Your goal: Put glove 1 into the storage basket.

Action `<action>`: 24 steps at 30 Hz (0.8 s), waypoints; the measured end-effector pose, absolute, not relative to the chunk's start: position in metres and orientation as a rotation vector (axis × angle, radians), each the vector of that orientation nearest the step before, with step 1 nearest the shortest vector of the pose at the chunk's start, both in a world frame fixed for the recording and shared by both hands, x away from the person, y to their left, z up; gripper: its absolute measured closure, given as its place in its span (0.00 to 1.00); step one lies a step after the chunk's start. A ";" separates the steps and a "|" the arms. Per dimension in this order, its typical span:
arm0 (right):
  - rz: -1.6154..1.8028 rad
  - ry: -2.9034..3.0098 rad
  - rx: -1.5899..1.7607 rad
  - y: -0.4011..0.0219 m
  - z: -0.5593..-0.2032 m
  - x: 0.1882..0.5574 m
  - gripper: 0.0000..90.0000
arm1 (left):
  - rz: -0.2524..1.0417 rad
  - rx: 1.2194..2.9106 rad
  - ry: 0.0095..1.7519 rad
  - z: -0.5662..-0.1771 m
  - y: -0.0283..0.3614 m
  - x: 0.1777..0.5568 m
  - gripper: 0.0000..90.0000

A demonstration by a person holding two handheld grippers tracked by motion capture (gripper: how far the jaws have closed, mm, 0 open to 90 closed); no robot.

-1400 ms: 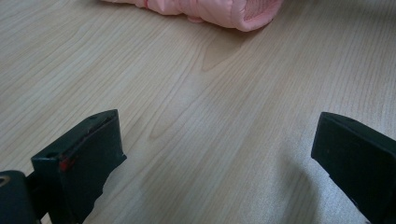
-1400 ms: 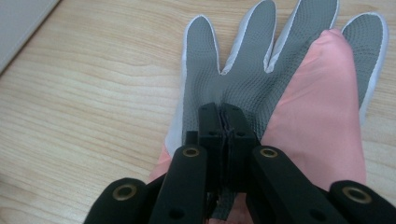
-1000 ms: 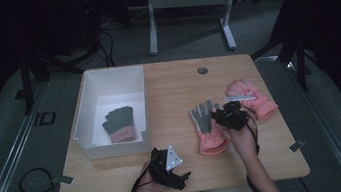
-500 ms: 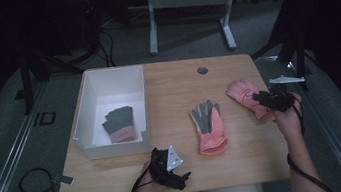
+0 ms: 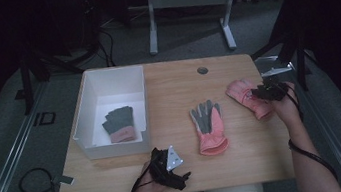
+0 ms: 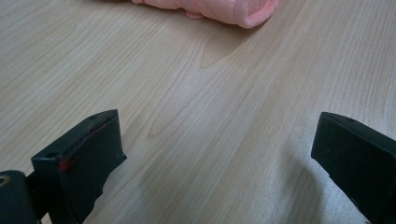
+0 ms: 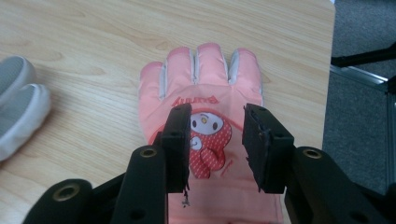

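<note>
A pink glove [image 5: 245, 96] with a cartoon figure on its back [image 7: 210, 93] lies flat near the table's right edge. My right gripper [image 5: 262, 92] [image 7: 217, 135] hovers just over its back near the cuff, pointing along it toward the fingers. Its jaws have just been opening, stand apart and hold nothing. A second glove [image 5: 209, 126], grey palm up with a pink cuff [image 6: 210, 9], lies mid-table. My left gripper [image 5: 179, 175] [image 6: 215, 154] rests at the front edge, jaws wide open over bare wood.
A white box [image 5: 88, 95] stands on the left of the wooden table [image 5: 172, 85] with a grey glove [image 5: 119, 125] inside. A metal bracket [image 5: 275, 65] sticks out at the table's right edge. Dark floor and stand legs lie beyond.
My right hand has swung from the middle glove across to the pink glove at the right edge, and its jaws stand wider. The left hand has kept still.
</note>
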State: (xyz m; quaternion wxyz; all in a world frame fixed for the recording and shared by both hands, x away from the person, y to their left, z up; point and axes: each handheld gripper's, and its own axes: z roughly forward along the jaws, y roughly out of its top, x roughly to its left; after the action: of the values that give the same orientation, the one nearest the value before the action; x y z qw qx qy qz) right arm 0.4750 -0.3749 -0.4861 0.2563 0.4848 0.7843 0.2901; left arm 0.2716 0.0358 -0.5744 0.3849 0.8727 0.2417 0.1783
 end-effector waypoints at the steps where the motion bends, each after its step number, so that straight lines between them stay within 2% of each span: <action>1: 0.780 2.130 1.312 -0.375 -0.487 0.477 0.69 | 0.458 2.224 0.617 -0.574 0.036 0.271 0.02; 11: 0.768 2.153 1.330 -0.375 -0.498 0.492 0.65 | 0.467 2.223 0.611 -0.575 0.036 0.271 0.02; 17: 0.712 2.213 1.328 -0.372 -0.518 0.500 0.64 | 0.469 2.217 0.623 -0.574 0.037 0.271 0.02; 20: 0.735 2.225 1.361 -0.375 -0.522 0.502 0.69 | 0.473 2.197 0.636 -0.573 0.039 0.272 0.02; 24: 0.708 2.242 1.383 -0.375 -0.523 0.504 0.84 | 0.478 2.208 0.633 -0.574 0.038 0.272 0.02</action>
State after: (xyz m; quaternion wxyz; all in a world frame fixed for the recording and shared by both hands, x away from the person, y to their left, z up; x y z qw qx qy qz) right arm 0.5039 -0.3745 -0.5228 0.2055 0.4962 0.8044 0.2540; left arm 0.2721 0.0382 -0.5737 0.3875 0.8676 0.2488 0.1877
